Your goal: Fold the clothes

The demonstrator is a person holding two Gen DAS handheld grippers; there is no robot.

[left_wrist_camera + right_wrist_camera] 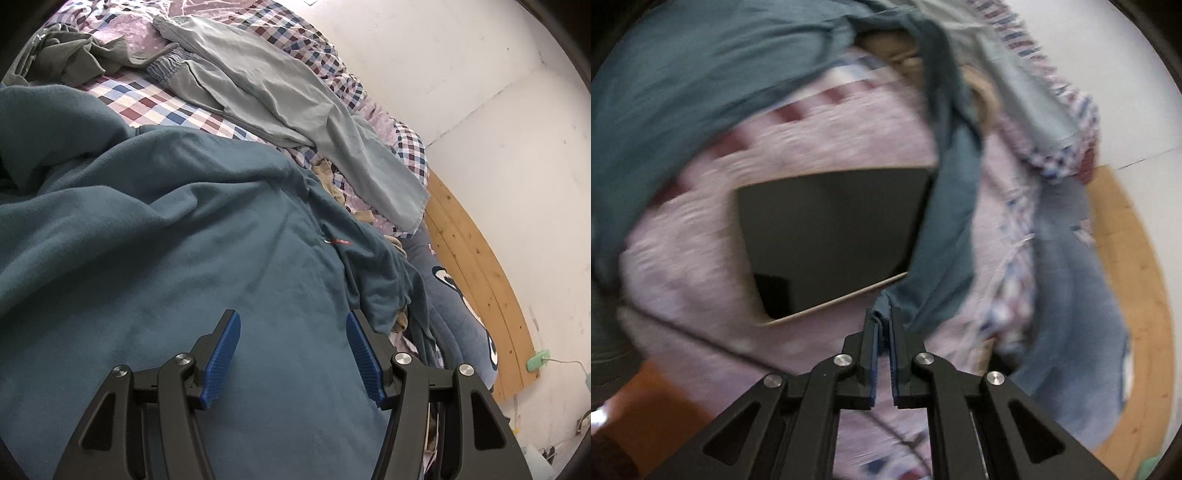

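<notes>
Right tongs clamped on a strip of teal sweatshirt stretching up and away over the bed, beside a dark tablet. Left tongs apart, hovering over the sweatshirt body, nearer the bulk.

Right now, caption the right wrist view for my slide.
Right tongs shut on a teal garment, lifting it over a dark tablet on the bed.

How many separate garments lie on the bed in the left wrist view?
3: teal top under the open left gripper, grey trousers beyond it, olive garment at the far left corner. Others may be hidden underneath.
</notes>
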